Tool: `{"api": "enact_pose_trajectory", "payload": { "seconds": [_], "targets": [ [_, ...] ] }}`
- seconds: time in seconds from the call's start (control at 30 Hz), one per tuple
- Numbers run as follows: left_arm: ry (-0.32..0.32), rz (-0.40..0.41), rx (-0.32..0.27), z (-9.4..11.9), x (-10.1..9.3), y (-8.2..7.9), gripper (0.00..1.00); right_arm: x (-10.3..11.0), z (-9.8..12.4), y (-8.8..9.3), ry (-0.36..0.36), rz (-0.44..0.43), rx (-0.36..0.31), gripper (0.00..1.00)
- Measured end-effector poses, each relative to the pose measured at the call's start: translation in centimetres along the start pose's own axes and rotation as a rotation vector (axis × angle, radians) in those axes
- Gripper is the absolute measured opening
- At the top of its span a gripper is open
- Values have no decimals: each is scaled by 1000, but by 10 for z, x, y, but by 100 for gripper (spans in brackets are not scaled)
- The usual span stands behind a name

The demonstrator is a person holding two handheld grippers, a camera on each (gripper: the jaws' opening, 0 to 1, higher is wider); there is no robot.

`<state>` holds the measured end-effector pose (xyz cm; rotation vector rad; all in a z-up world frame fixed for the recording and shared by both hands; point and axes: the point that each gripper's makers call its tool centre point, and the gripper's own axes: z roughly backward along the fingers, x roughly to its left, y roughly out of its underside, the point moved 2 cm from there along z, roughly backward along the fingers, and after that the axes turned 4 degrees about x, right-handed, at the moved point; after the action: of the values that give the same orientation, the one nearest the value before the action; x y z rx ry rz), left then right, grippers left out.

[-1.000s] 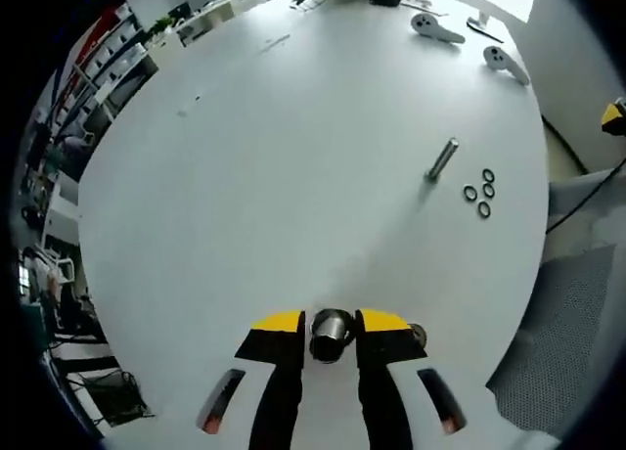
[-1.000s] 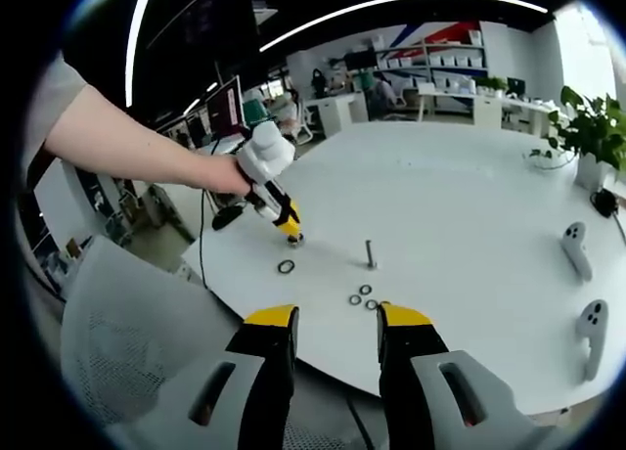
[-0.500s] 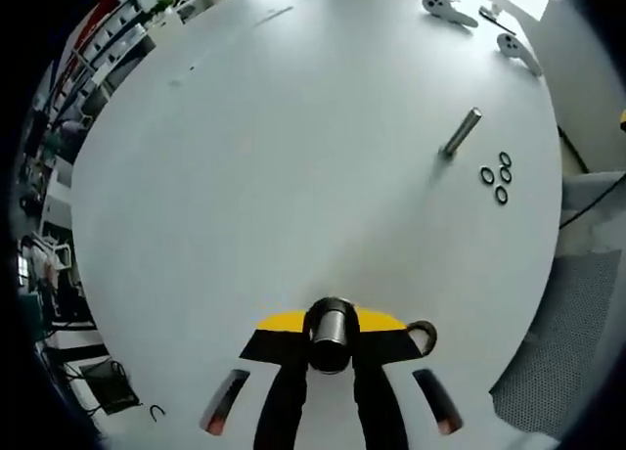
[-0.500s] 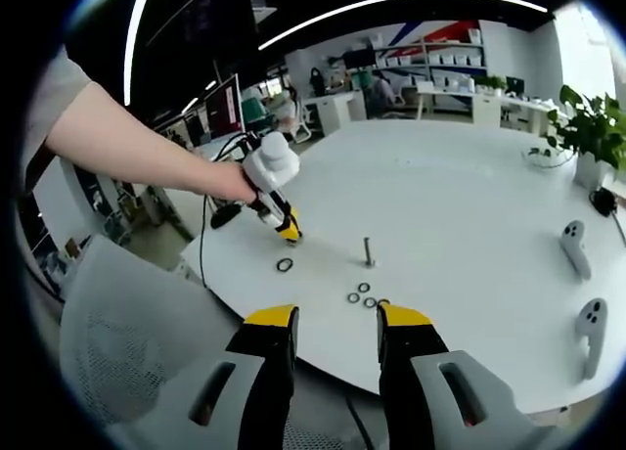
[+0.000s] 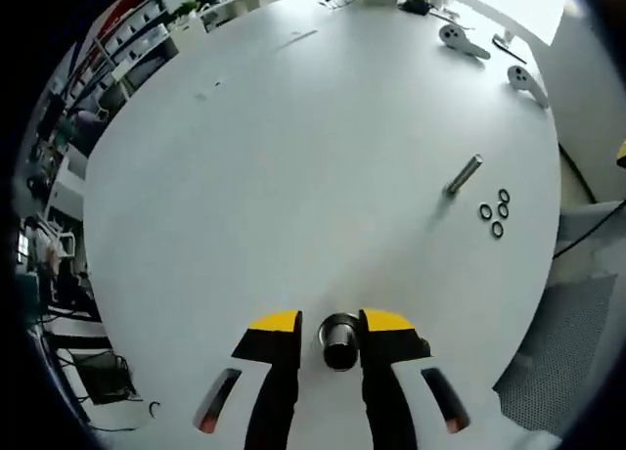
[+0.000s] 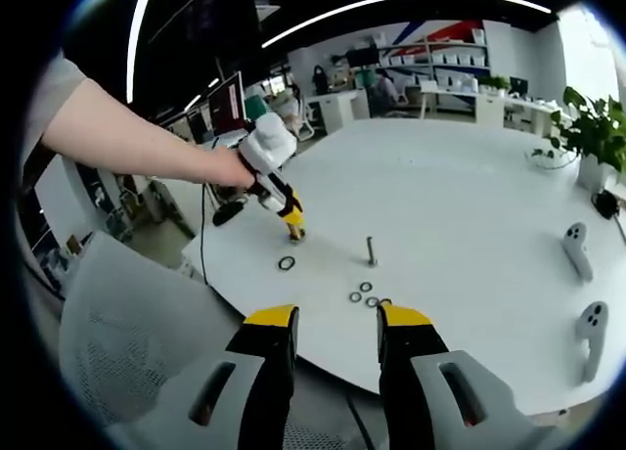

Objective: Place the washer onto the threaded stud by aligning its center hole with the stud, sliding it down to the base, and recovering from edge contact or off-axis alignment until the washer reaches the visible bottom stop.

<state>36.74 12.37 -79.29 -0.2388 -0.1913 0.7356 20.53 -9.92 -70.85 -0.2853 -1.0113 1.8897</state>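
Note:
A thin threaded stud [image 5: 464,175] [image 6: 372,251] stands upright on the round white table [image 5: 293,157]. Three small dark washers [image 5: 494,213] [image 6: 364,293] lie close beside it. A larger dark ring [image 6: 286,263] lies alone near the table edge. My left gripper [image 5: 331,321] is shut on a short shiny metal cylinder [image 5: 339,340]. In the right gripper view a person's hand holds that left gripper [image 6: 290,220] just above the table, left of the stud. My right gripper [image 6: 337,316] hangs open off the table's near edge, holding nothing.
Two white hand controllers [image 6: 575,247] [image 5: 465,41] lie at the far side of the table. A grey mesh chair [image 6: 117,342] stands by the near edge. A potted plant [image 6: 597,127] is at the right, and office desks and shelves stand behind.
The left gripper has tilted and shifted a little with the cylinder still held, so its view of the table moved. The right gripper has stayed still and open.

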Motion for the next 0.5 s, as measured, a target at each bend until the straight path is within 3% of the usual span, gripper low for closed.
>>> {"api": "enact_pose_trajectory", "payload": {
  "seconds": [0.23, 0.5],
  "targets": [
    [1, 55, -50, 18, 0, 4, 28, 1, 0, 1, -5, -6, 2, 34],
    [13, 70, -46, 20, -15, 23, 28, 1, 0, 0, -4, -1, -5, 34]
  ]
}}
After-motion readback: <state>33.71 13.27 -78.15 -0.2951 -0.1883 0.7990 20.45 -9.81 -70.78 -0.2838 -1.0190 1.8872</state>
